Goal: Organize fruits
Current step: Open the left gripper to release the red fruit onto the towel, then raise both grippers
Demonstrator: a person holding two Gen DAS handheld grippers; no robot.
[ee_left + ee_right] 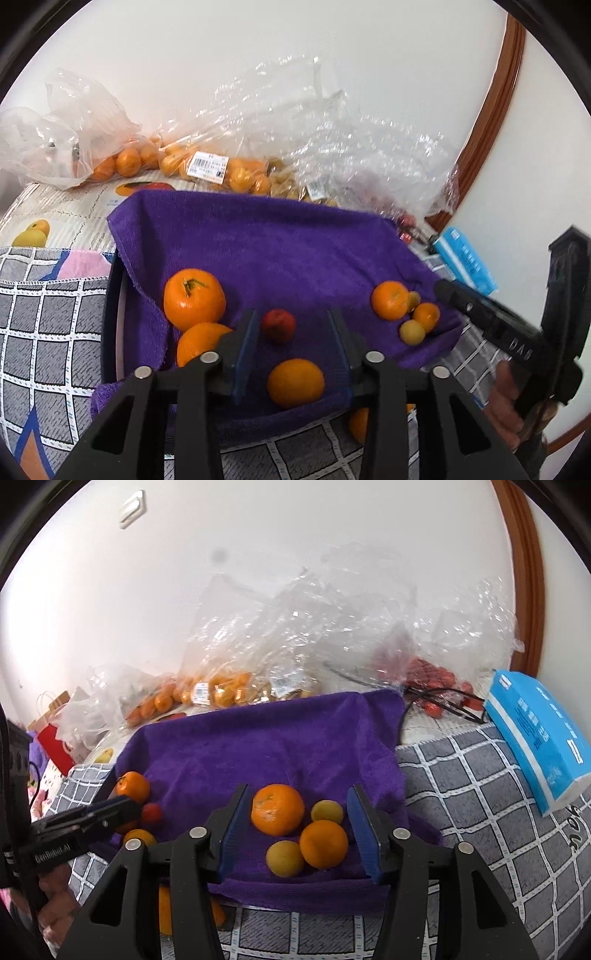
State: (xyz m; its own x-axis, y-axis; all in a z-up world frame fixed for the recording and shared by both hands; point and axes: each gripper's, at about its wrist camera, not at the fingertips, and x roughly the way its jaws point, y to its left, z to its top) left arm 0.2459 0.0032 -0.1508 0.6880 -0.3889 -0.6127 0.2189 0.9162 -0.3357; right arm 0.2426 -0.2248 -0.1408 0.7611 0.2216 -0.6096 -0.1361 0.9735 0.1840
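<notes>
A purple towel (280,251) covers a tray and holds loose fruit. In the left wrist view my left gripper (293,332) is open and empty, its fingers either side of a small red fruit (278,326), with an orange (295,382) lying nearer between them. Two big oranges (194,299) lie to the left. My right gripper (297,816) is open and empty over a cluster at the towel's right: two oranges (277,808) and two small yellow fruits (285,858). The right gripper's body shows in the left wrist view (491,325).
Clear plastic bags of oranges (207,166) and red fruit (428,679) lie behind the towel against the white wall. A blue tissue pack (539,734) lies at the right on the grey checked cloth (480,812). Another orange (166,908) sits on the cloth before the towel.
</notes>
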